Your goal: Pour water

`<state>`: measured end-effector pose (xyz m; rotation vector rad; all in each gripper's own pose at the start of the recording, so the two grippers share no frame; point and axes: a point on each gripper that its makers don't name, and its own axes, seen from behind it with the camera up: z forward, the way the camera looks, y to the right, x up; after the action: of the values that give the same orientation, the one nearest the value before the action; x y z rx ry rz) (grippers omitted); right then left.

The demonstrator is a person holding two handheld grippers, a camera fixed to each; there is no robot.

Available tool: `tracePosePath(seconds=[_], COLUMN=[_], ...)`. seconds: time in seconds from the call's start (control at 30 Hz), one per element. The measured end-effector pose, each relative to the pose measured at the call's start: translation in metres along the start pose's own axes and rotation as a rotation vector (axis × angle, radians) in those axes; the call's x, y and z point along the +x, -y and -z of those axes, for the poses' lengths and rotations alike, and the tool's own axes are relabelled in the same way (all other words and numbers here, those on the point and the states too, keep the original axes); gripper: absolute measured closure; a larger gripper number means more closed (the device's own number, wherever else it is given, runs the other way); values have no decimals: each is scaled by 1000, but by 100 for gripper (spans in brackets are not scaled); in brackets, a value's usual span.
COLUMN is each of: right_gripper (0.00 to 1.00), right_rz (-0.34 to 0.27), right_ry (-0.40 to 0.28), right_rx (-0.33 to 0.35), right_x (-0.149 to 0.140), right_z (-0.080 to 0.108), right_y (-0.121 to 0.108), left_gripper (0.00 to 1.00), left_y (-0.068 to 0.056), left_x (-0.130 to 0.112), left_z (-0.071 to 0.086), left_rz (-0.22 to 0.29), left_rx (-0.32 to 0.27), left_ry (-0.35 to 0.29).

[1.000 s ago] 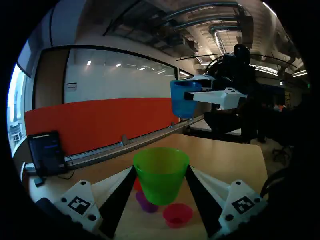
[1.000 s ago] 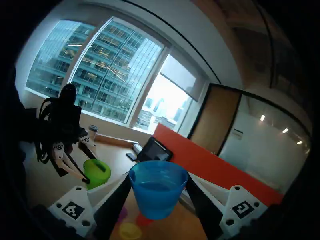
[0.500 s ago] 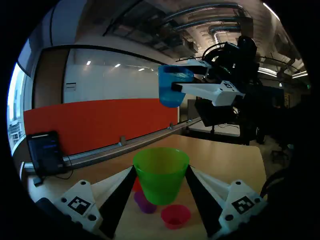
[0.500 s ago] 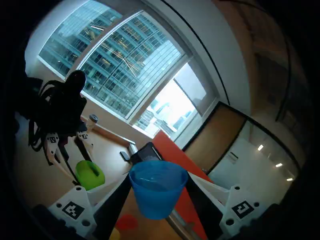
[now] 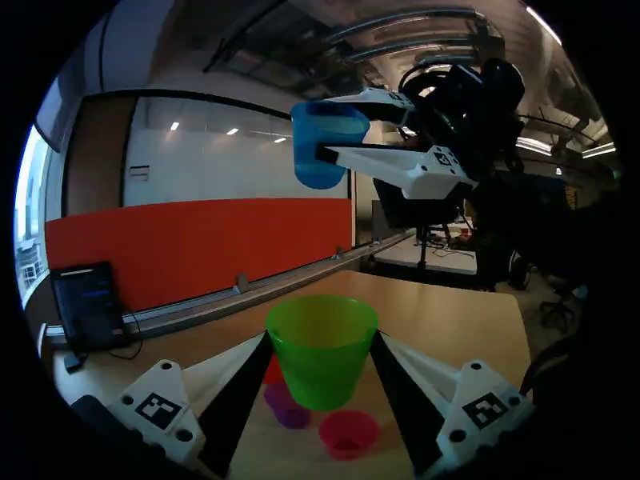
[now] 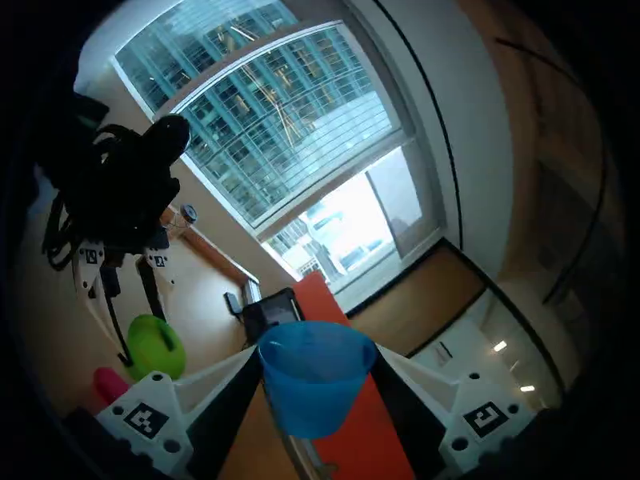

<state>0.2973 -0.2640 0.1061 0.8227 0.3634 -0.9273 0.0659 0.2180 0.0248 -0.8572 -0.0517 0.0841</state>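
Observation:
In the left gripper view my left gripper (image 5: 322, 352) is shut on a green cup (image 5: 322, 346), held upright above the wooden table (image 5: 448, 312). High above it the right gripper (image 5: 328, 152) is shut on a blue cup (image 5: 324, 154), tilted a little to the left. In the right gripper view the blue cup (image 6: 315, 386) sits between my right gripper (image 6: 317, 376) fingers, water inside hard to make out. Lower left there, the green cup (image 6: 154, 346) sits in the left gripper (image 6: 136, 352).
A purple cup (image 5: 286, 404), a pink cup (image 5: 348, 434) and a red one (image 5: 273, 370) stand on the table under the green cup. A tablet (image 5: 86, 306) leans at the table's left by an orange wall panel (image 5: 184, 244). Office chairs stand beyond the table's right edge.
The right gripper has lifted the blue cup higher and carried it left, over the green cup, and has rolled to the side. My left gripper and the green cup have stayed put.

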Motion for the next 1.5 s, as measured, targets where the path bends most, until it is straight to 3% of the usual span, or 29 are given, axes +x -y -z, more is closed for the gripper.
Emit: tracePosePath(seconds=[0.5,1.5], right_gripper=[7,8], right_rz=[183,389], right_ry=[2,13], right_rx=[-19,-52], right_x=[10,19], right_z=[-13,-23], right_y=[-16,-35], left_gripper=[14,15], left_y=[-3,-6], left_x=[10,13], left_z=[-4,-12], left_rz=[-6,-12], left_rx=[-11,-19], left_ry=[-18,-24])
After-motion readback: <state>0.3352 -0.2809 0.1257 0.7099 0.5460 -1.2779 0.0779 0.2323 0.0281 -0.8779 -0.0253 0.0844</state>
